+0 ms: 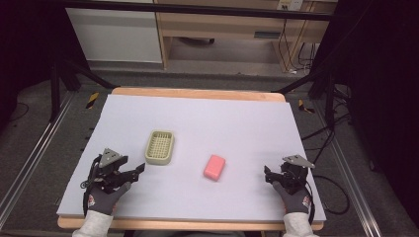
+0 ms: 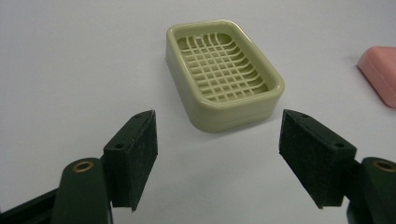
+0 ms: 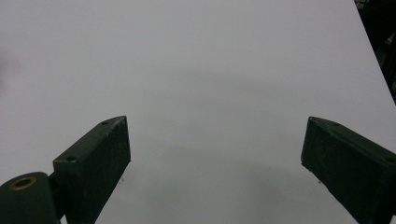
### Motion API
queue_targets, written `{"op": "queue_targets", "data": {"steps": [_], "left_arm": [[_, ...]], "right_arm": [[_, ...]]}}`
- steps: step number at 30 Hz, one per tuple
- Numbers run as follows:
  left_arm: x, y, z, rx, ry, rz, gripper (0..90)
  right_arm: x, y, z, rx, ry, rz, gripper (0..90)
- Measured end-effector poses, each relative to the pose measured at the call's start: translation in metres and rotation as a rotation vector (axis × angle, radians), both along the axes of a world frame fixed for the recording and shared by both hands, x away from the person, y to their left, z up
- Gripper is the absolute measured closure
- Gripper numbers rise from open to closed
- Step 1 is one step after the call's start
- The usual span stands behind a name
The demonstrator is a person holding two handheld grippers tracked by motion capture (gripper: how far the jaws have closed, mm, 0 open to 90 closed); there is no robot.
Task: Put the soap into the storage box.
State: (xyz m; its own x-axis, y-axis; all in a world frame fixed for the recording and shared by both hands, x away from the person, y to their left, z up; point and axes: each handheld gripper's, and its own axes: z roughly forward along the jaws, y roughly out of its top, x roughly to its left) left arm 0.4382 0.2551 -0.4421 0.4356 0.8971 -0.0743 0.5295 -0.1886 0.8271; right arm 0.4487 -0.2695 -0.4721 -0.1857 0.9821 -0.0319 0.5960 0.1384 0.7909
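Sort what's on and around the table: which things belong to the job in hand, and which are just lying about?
Job in hand:
- beige plastic soap dish with grid insert, straight ahead of the open left gripper
- pink rounded bar of soap, lying beside the dish

Lying about:
- wooden desk beyond the table
- black cables on the floor

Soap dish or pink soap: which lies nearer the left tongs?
The beige soap dish, with its grid insert, lies just ahead of the open left tongs; the pink soap lies farther right.
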Motion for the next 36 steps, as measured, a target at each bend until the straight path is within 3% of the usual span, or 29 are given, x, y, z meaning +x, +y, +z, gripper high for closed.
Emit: {"op": "queue_targets", "data": {"steps": [24, 36], "left_arm": [[0.002, -0.027, 0.021, -0.003, -0.033, -0.06, 27.1], [0.007, -0.054, 0.031, -0.003, -0.046, -0.101, 26.8]], "right_arm": [[-0.001, 0.0, 0.002, 0.008, -0.004, -0.004, 8.4], [-0.001, 0.0, 0.002, 0.013, -0.003, -0.007, 8.5]]}}
